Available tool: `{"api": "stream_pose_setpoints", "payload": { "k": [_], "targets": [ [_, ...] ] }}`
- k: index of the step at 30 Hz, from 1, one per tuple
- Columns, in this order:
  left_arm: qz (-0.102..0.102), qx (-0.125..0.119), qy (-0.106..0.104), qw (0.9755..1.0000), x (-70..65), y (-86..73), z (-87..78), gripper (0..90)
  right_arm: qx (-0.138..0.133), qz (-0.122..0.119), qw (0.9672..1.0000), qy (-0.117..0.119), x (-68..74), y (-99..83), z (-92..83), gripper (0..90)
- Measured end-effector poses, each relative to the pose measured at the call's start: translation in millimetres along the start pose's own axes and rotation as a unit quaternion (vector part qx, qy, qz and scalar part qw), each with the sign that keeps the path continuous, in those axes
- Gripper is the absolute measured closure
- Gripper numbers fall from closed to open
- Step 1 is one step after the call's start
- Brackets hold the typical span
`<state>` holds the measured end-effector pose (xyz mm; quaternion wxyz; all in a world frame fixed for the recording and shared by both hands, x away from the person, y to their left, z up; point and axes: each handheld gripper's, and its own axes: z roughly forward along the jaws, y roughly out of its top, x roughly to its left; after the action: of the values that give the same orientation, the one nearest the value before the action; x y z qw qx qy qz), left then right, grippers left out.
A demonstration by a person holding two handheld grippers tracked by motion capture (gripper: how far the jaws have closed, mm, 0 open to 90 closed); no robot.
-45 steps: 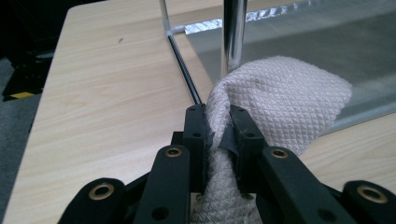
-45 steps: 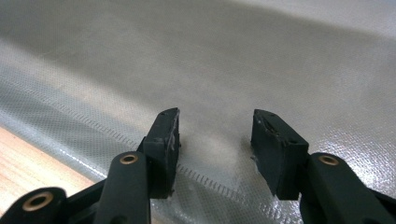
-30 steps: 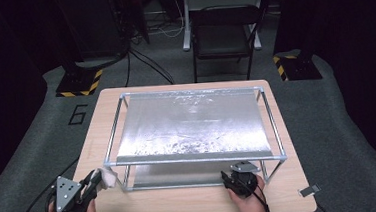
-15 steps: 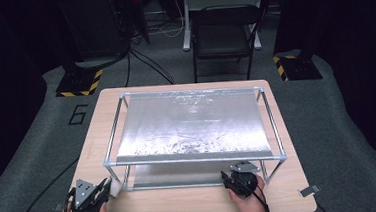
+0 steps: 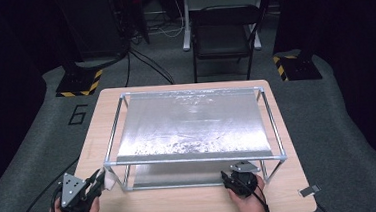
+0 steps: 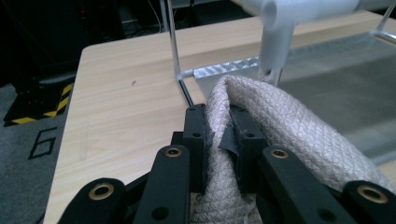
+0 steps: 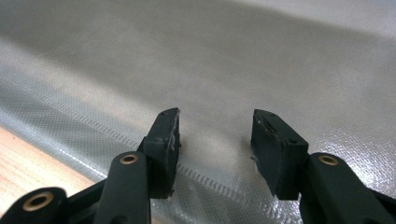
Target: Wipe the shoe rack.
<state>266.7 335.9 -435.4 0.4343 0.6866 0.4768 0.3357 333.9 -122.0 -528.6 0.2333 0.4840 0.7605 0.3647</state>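
We see the wooden table (image 5: 193, 203) first, and on it the metal frame (image 5: 194, 158) with its silver sheets (image 5: 192, 123), which stands just ahead of both sets of jaws. Ahead of the left jaws, one white corner joint of the frame (image 6: 280, 18) rises close beyond the cloth, with a thin upright rod (image 6: 173, 42) off to their left side. Next in size is the beige woven cloth (image 6: 280, 135): it is bunched between the left jaws and spills out to their right. The left gripper (image 6: 218, 135) has its jaws closed tight on a fold of that cloth, and in the high view we see it (image 5: 97, 178) at the frame's near left corner. The right gripper (image 7: 215, 140) has its jaws standing partly apart with nothing between them, over the lower silver sheet (image 7: 233, 60); the table's bare wood lies behind their left side.
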Motion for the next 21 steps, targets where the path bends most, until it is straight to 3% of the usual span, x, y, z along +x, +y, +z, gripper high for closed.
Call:
{"api": "stream_pose_setpoints", "payload": {
  "k": [6, 13, 21],
  "targets": [
    [-0.004, -0.001, -0.002, 1.0, 0.7, -3.2, 3.7, 78.9, 0.0, 0.001, 1.0, 0.0, 0.1, 0.1, 0.0, 51.7],
    [-0.018, 0.032, -0.006, 0.9993, -0.6, -30.2, 19.4, 78.9, 0.0, 0.001, 1.0, 0.0, 0.2, 0.0, 0.0, 51.7],
    [-0.02, 0.05, -0.008, 0.9985, -0.4, -42.3, 27.6, 78.9, 0.0, 0.001, 1.0, 0.0, 0.2, 0.1, 0.0, 51.7]
  ]
}}
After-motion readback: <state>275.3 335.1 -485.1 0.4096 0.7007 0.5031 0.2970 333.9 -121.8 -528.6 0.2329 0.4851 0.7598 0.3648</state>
